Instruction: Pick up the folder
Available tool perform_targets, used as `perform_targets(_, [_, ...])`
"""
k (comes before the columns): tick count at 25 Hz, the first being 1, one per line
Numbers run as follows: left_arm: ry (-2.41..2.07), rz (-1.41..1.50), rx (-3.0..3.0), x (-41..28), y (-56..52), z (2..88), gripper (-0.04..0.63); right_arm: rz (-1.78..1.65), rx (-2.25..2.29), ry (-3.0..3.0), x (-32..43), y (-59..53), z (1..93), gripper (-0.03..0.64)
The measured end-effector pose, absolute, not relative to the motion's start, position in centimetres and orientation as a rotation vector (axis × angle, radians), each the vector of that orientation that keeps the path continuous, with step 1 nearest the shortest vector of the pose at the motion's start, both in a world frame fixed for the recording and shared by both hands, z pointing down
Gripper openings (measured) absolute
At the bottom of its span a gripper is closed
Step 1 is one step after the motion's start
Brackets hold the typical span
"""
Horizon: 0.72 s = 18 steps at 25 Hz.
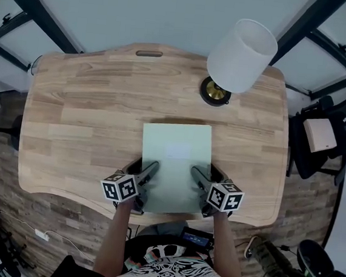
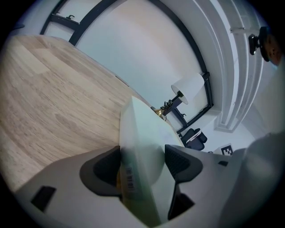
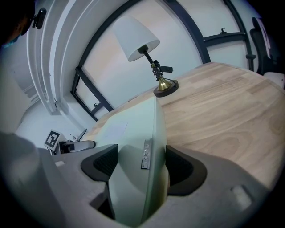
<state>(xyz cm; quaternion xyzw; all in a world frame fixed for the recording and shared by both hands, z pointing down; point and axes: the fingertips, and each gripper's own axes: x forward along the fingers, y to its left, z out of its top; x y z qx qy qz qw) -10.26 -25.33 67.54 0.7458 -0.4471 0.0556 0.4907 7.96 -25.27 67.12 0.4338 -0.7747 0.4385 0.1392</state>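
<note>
Closest in, the person's forearms [image 1: 114, 233] reach out from a patterned shirt [image 1: 172, 269] to 2 grippers at the near side of a wooden desk [image 1: 84, 114]. Between them lies the folder [image 1: 175, 165], pale green and flat on the desk, its closer end near the front edge and its long sides running away from the person.

Left gripper [image 1: 148, 165] sits at the folder's left side and right gripper [image 1: 203, 170] at its right side. In each gripper's own view the jaws are spread wide, with the folder's edge between the 2 dark pads — not clamped on it. A barcode sticker [image 2: 129, 178] shows on the edge at the left gripper, and a small metal tag [image 3: 145, 154] at the right one.

Beyond the folder a lamp [image 1: 242, 55] with a white shade stands on a brass base toward the desk's far right corner — apart from the folder.
</note>
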Motion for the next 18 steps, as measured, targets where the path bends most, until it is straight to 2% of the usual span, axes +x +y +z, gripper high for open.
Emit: perform_targets(18, [-1.103, 0.142, 1.814, -10.3, -25.2, 66.4, 0.308, 1.291, 1.28, -2.211, 7.7, -24.7, 66.1, 0.318])
